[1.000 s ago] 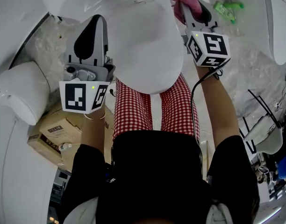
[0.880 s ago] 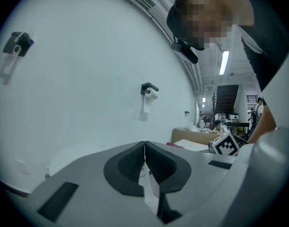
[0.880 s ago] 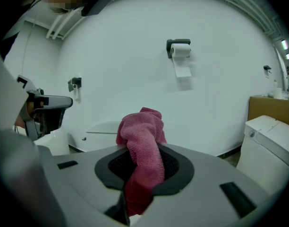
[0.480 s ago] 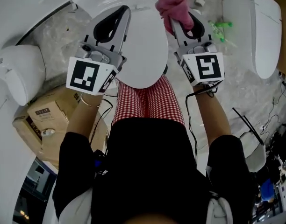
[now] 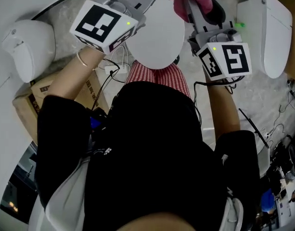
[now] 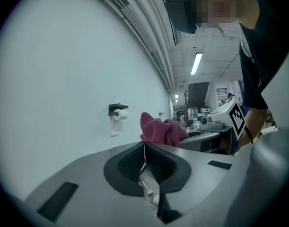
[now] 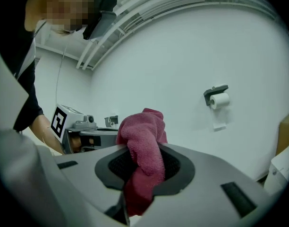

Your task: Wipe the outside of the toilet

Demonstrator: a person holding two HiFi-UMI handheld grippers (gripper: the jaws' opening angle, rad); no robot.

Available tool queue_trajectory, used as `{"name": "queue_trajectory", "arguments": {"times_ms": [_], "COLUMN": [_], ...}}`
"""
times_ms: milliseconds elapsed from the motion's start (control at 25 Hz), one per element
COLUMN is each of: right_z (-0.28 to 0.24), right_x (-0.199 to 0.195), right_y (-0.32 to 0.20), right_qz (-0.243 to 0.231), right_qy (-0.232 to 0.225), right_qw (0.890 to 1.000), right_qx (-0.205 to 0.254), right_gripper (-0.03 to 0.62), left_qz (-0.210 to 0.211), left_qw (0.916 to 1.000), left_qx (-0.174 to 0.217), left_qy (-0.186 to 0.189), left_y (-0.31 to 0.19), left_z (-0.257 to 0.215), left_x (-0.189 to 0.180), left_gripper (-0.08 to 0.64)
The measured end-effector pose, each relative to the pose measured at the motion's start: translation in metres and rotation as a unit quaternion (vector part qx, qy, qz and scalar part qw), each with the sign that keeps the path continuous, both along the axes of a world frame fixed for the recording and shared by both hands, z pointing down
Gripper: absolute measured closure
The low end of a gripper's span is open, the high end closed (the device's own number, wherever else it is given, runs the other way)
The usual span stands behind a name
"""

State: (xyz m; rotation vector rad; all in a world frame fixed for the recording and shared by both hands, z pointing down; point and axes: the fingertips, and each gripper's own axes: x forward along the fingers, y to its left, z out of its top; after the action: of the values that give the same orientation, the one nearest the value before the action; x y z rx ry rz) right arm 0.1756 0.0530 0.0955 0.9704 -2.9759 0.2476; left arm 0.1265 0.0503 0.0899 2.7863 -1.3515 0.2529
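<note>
1. Now the right gripper (image 7: 144, 163) is squeezing the pink cloth (image 7: 142, 129) tight between its jaws. Hold that squeeze so the cloth cannot slip out.
2. The left gripper (image 6: 144, 151) has its jaws pressed together with nothing in them. I think it should wait off to the side.
3. The toilet (image 5: 157, 42) sits right in front of the person's knees, and both grippers are up by its far end.
4. Bring the cloth down until it touches the white outside, then rub slowly along the curve.
5. Press softly, so the hard jaws never scrape it.
</note>
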Motion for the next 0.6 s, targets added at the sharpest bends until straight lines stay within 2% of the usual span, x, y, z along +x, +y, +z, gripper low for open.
{"name": "queue_trajectory", "arguments": {"times_ms": [120,360,480,600], "right_z": [-0.02,-0.046,-0.053,-0.052], "right_x": [-0.005,-0.016,-0.02,-0.026], "right_y": [0.011,0.029,0.029,0.034], "right_qz": [0.003,0.015,0.022,0.016], "right_qy": [0.003,0.003,0.001,-0.002], "right_qw": [1.0,1.0,0.999,1.0], "right_qx": [0.009,0.019,0.028,0.027], "right_gripper": [0.492,0.492,0.492,0.492], "left_qz": [0.041,0.083,0.106,0.109], "left_qw": [0.9991,0.996,0.9941,0.9939], "left_qx": [-0.011,-0.03,-0.023,-0.012], "left_qy": [0.009,0.014,-0.001,0.002], "left_y": [0.01,0.027,0.026,0.023], "left_z": [-0.015,-0.036,-0.045,-0.052], "left_x": [0.003,-0.001,0.0,-0.007], "left_gripper": [0.549,0.549,0.549,0.549]}}
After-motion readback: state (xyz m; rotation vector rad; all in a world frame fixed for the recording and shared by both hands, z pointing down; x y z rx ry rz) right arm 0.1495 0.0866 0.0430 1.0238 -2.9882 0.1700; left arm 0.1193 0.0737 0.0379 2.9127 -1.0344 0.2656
